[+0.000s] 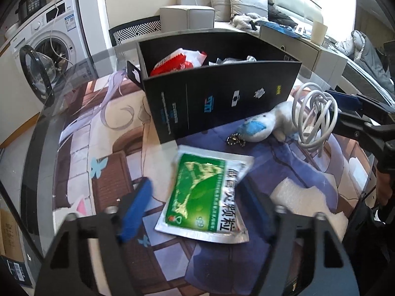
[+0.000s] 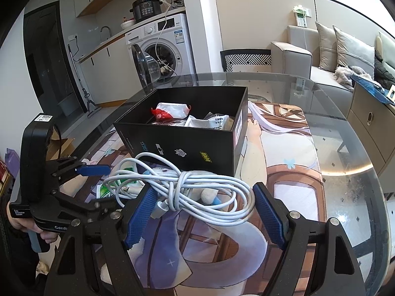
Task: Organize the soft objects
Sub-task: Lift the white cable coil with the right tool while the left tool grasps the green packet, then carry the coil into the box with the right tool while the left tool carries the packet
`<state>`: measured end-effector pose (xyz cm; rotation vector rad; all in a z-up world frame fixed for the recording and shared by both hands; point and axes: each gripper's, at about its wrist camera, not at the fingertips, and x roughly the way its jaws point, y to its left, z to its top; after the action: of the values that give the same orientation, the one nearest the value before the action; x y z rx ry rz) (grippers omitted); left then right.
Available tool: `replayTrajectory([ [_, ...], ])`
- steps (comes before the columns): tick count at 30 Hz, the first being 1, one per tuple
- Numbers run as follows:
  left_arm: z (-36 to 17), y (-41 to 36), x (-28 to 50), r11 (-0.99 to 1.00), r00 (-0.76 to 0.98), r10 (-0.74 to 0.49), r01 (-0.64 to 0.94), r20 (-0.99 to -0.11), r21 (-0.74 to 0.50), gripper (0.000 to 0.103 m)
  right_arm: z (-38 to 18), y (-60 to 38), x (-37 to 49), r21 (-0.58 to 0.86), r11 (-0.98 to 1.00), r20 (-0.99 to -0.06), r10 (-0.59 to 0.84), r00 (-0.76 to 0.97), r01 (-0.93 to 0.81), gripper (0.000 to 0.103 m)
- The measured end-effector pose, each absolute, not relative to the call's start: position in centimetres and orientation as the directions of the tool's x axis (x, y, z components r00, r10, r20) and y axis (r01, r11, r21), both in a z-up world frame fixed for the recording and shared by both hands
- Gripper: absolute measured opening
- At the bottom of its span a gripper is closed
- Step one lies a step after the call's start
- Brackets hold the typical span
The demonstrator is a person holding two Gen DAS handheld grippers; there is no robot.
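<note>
Left tool (image 1: 195, 212): my blue pads stand either side of the green sachet (image 1: 205, 197), narrowed toward it. The right pad looks to be at its crumpled edge, the left pad shows a gap. I judge no firm grip yet.
Right tool (image 2: 202, 212): my pads sit wide apart, with the white cable (image 2: 182, 192) bundled between and just ahead of them; neither pad presses on it.
Green sachet: lies flat on the printed mat (image 1: 103, 172), directly under my left tool, on the near side of the black box (image 1: 217, 98).
Sachet handling: I expect it light, slick foil, floppy. It will buckle when pinched, so I would take it across the short sides, near the middle.
White cable: springy coil tied around its waist. I would grab at that wrap so the loops do not spill.
Plush toy (image 1: 266, 123): just beyond my right tool, against the box wall; soft and squashy, so any hold on the body should do.
Black box: ahead of both tools, open-topped, already holding a red-and-white packet (image 2: 170, 111).
Bench (image 2: 345, 148): glass, slippery where the mat ends.
</note>
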<state>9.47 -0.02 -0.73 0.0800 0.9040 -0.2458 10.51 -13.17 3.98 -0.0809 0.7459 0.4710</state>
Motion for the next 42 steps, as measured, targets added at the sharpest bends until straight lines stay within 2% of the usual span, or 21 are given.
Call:
replayTrajectory([
  [1,-0.7,0.0,9.6,0.969,0.598,-0.176,0.243,-0.782,-0.033,0.047,4.0,-13.2,10.5,0.094,0.893,-0.669,0.384,0.637,-0.440,0.080],
  [7,-0.3,0.4,9.6,0.971,0.605,-0.187,0.235,-0.774,-0.051,0.040,4.2,-13.3,10.4,0.091,0.893,-0.664,0.384,0.642,-0.440,0.080],
  [18,2.5,1.0,8.8,0.971,0.661,-0.208,0.229,-0.721,-0.071,0.040,5.0,-13.6,10.0,0.084,0.893,-0.645,0.387,0.659,-0.442,0.080],
  [32,6.2,2.5,8.0,0.970,0.753,-0.244,0.184,-0.611,-0.161,0.040,6.4,-13.7,10.1,0.080,0.898,-0.611,0.387,0.691,-0.433,0.080],
  [42,8.0,1.9,10.1,0.967,0.773,-0.251,0.180,-0.582,-0.179,0.040,8.5,-13.0,12.5,0.045,0.913,-0.581,0.354,0.732,-0.406,0.080],
])
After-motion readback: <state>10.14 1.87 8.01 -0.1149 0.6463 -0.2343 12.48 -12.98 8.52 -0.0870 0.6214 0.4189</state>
